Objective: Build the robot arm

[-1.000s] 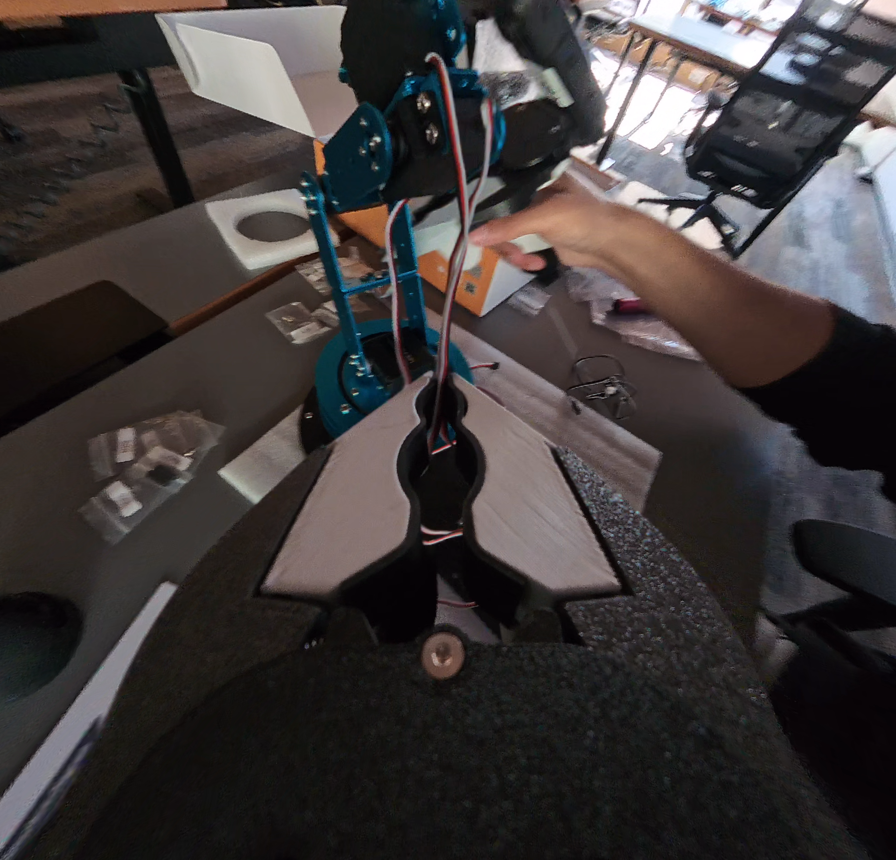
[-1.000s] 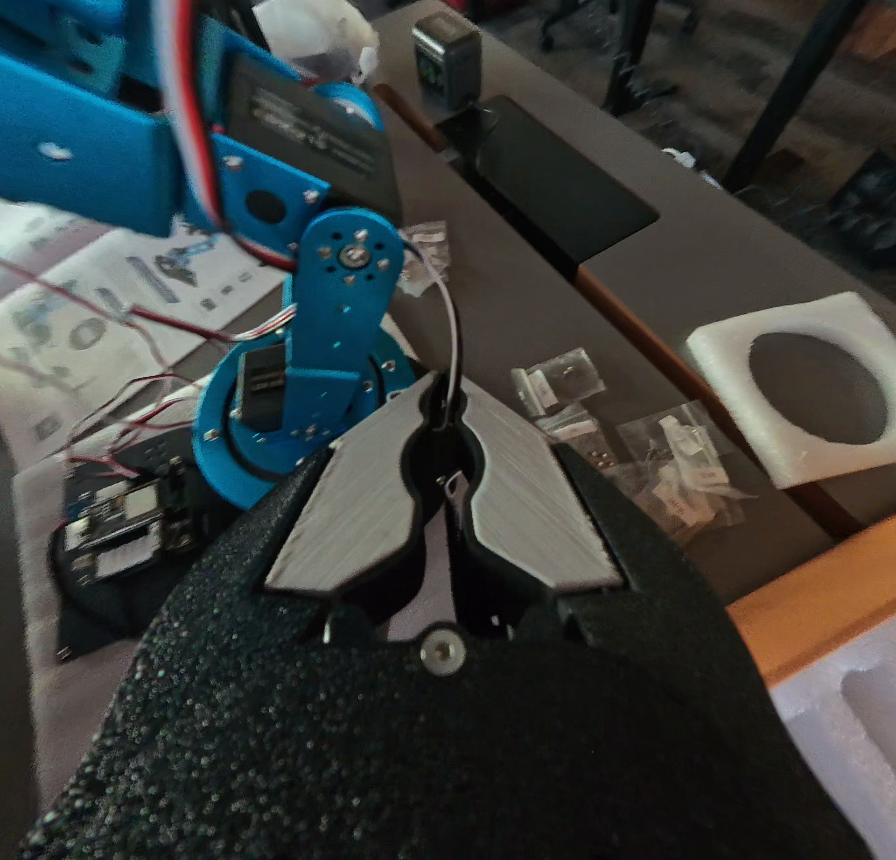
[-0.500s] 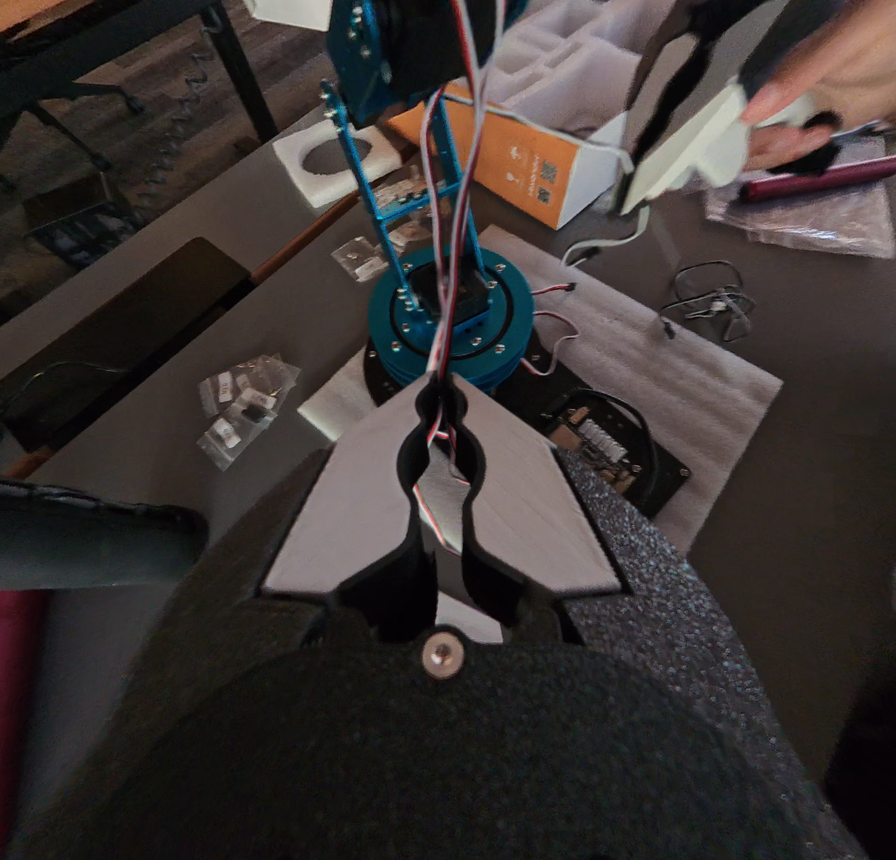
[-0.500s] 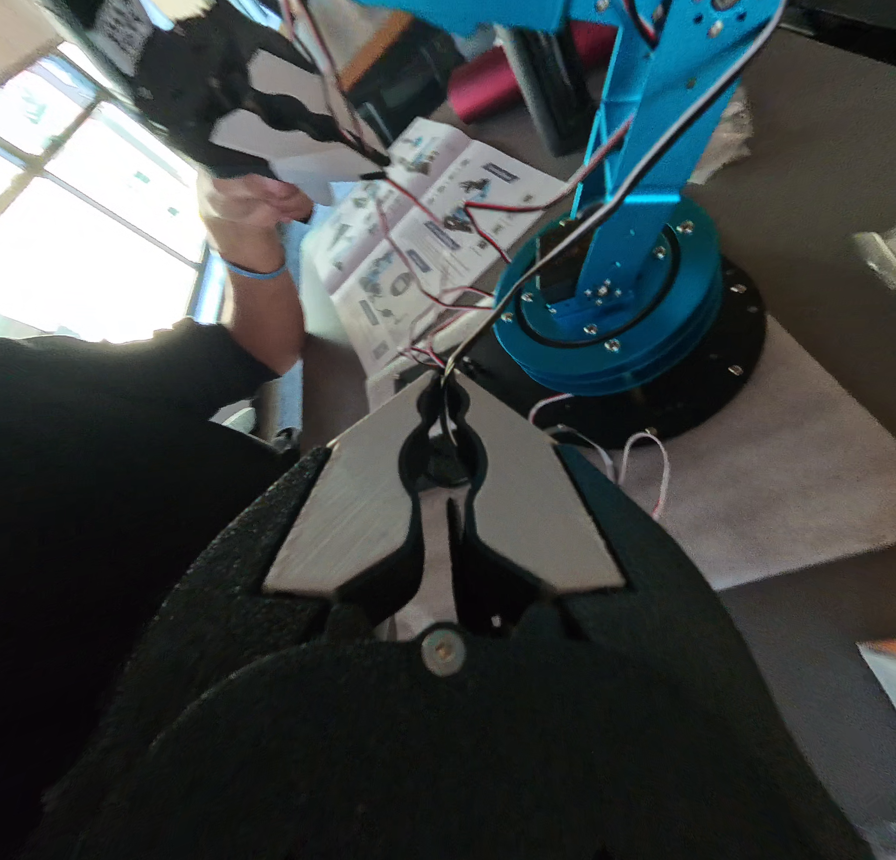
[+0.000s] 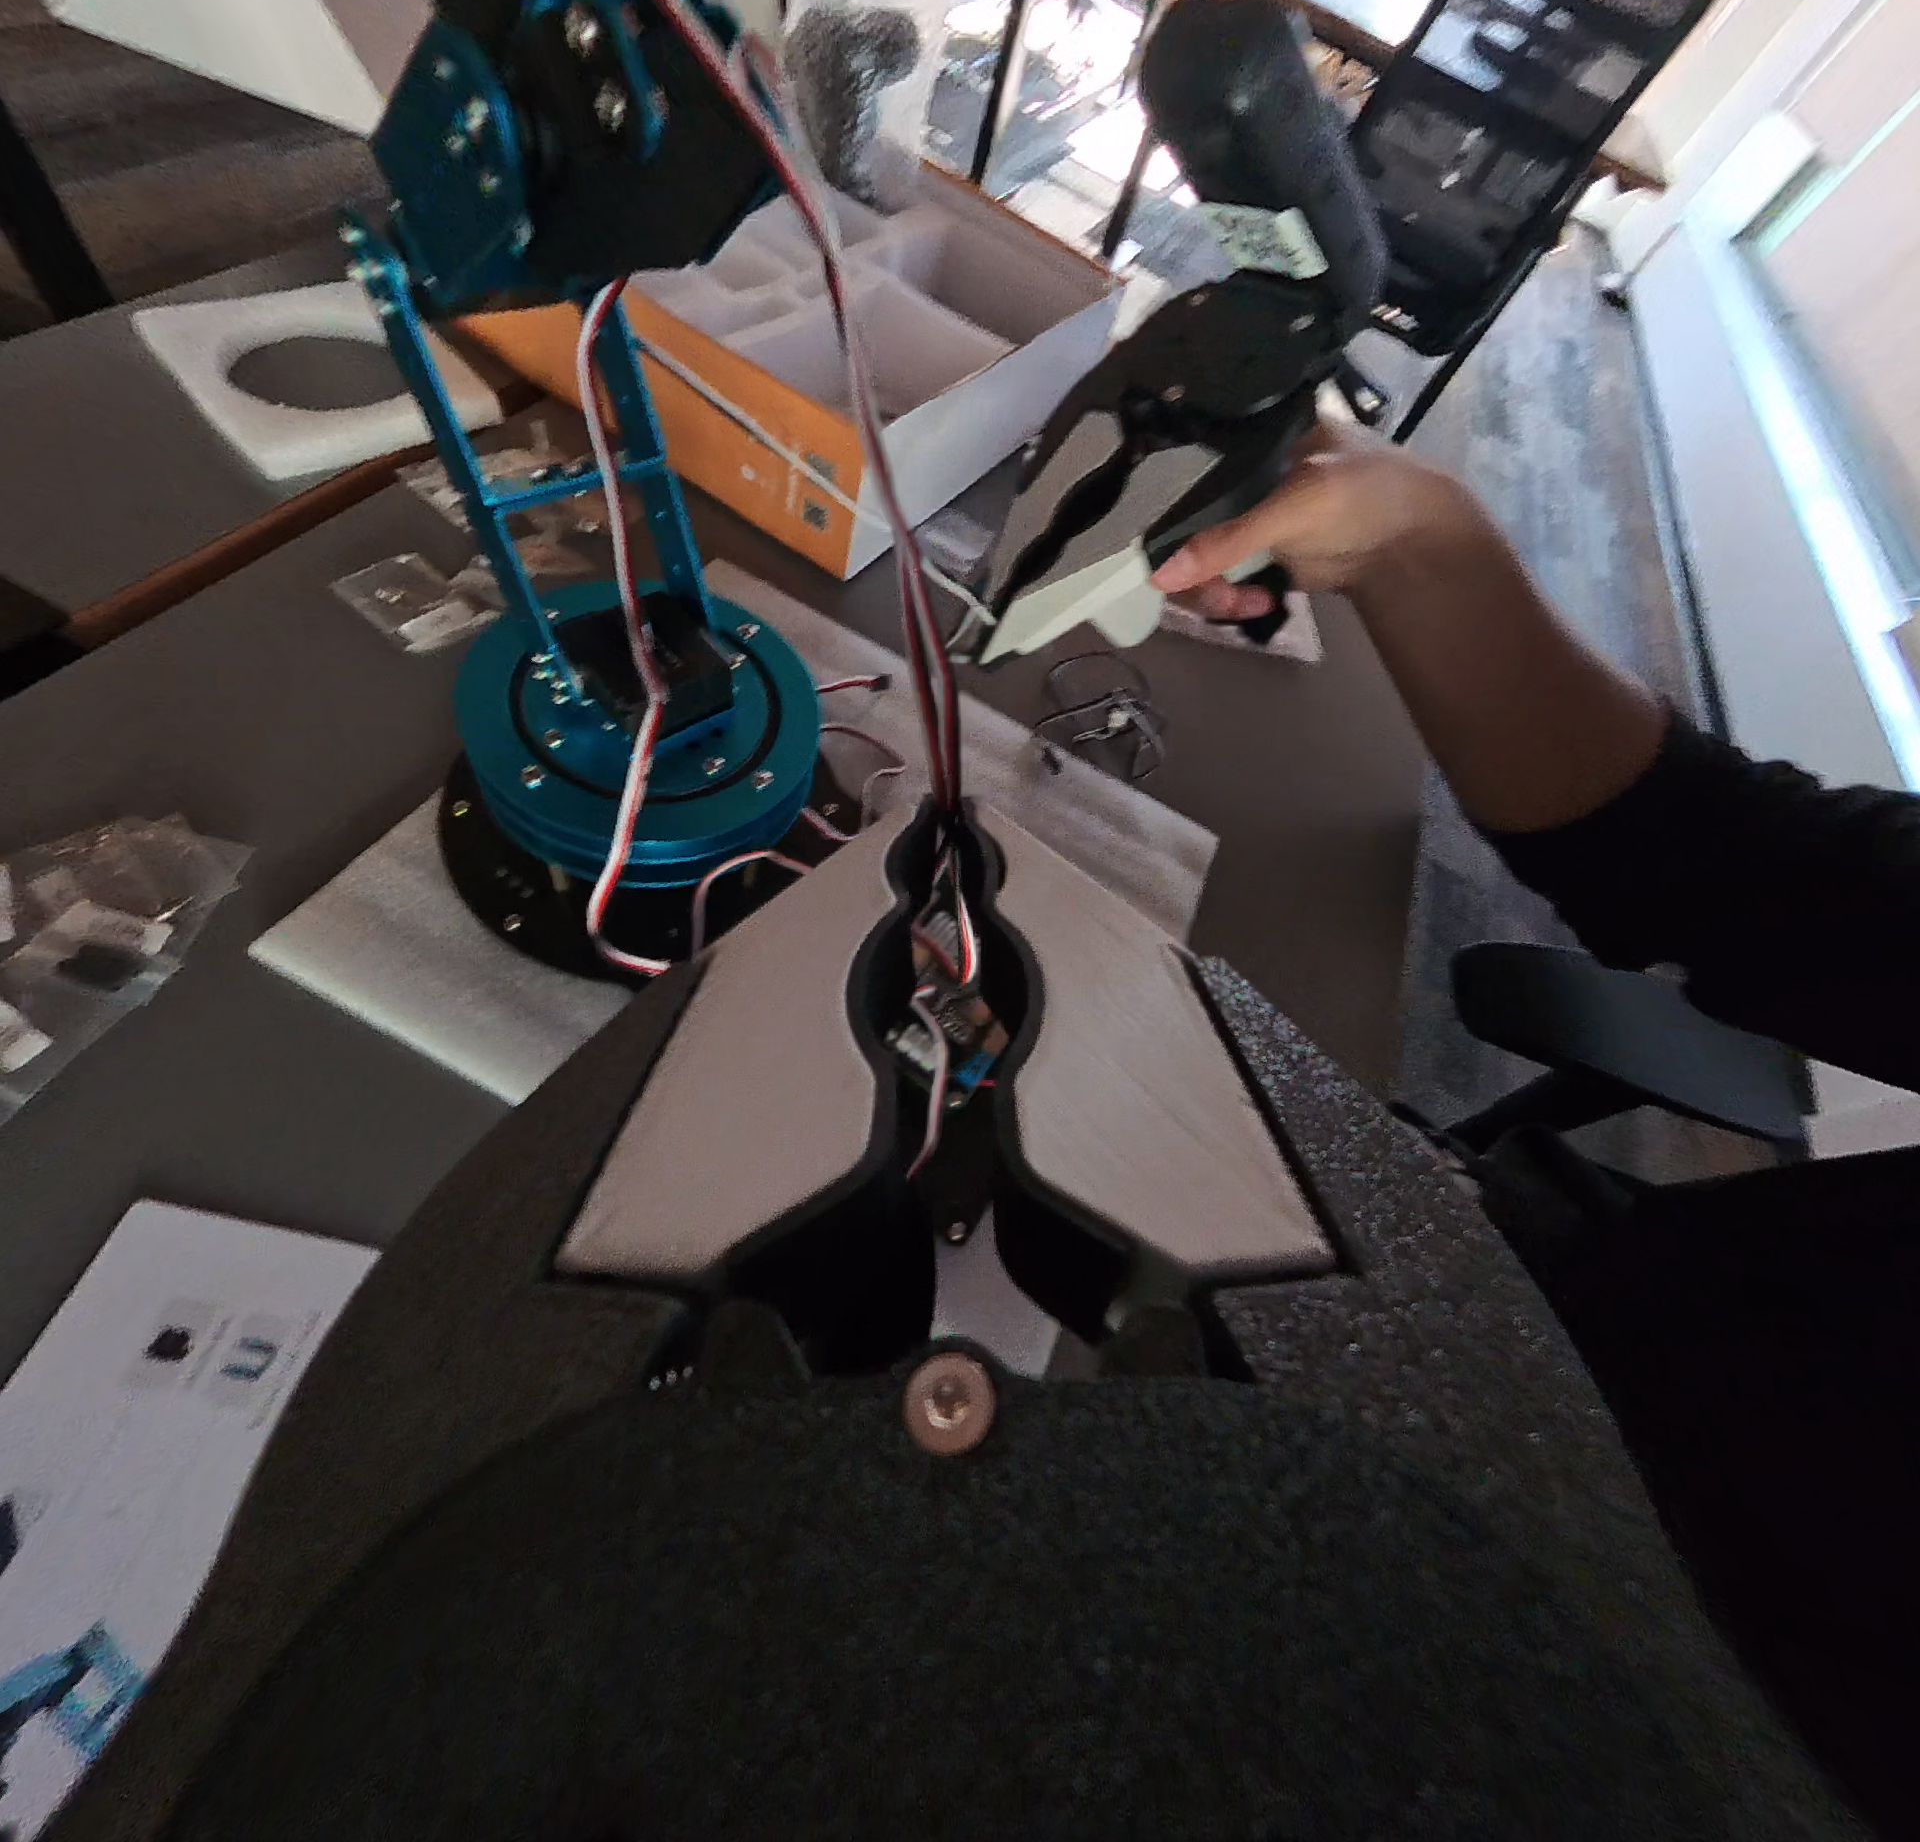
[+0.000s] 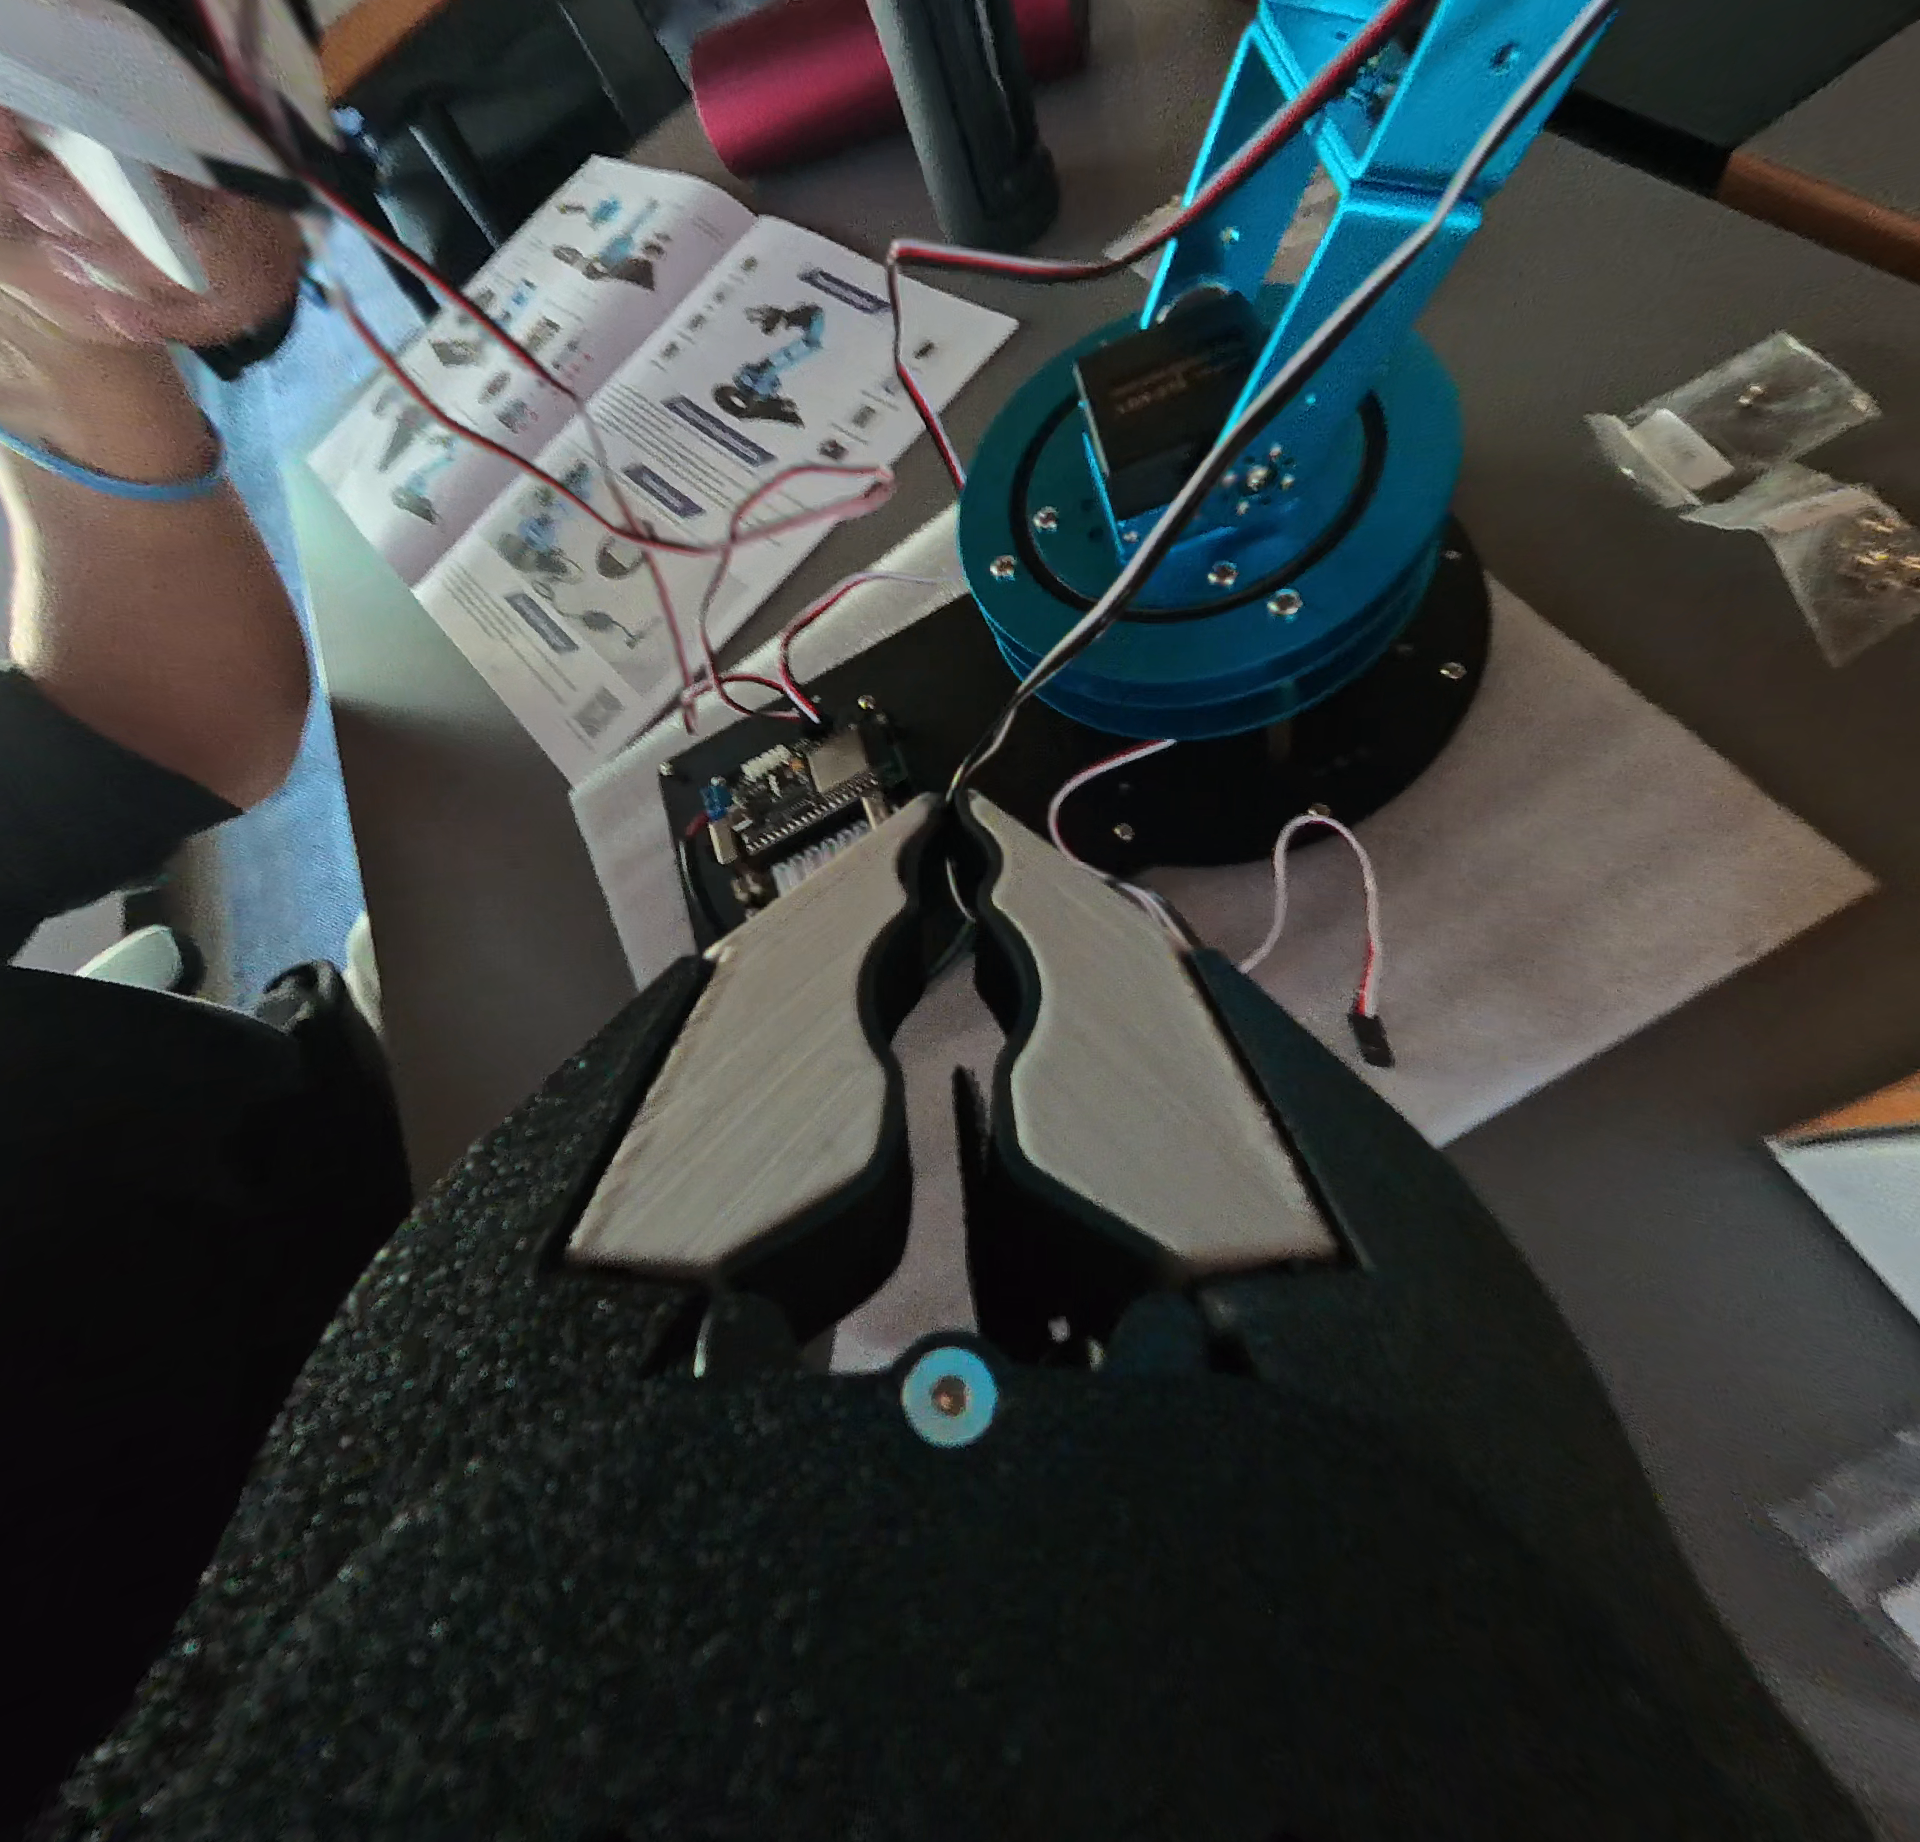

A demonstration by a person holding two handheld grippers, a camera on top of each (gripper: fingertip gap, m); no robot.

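Note:
A blue metal robot arm kit [image 5: 634, 743] stands on a round black base on a white foam sheet [image 5: 416, 919]. My left gripper [image 5: 945, 813] is shut on a bundle of red, black and white servo wires [image 5: 914, 608] that hang from the arm's upper joint. My right gripper [image 6: 958, 805] is shut on a black and white servo cable [image 6: 1101, 618] that runs up the arm [image 6: 1205, 587]. It hovers just above a control board [image 6: 790, 795]. The right gripper also shows in the left wrist view [image 5: 997, 639], held by a hand.
An open instruction booklet [image 6: 644, 442] lies beside the board. A loose connector [image 6: 1369, 1034] rests on the foam sheet. Small bags of parts [image 6: 1766, 473] lie on the table. An orange and white box [image 5: 790, 410] and a white foam block [image 5: 301, 379] stand behind the arm. Tip to tip, the grippers are about 15 centimeters apart.
The right gripper has swung round the arm from the far side to the control board, keeping its cable. The left gripper has kept its wires and shifted right of the base.

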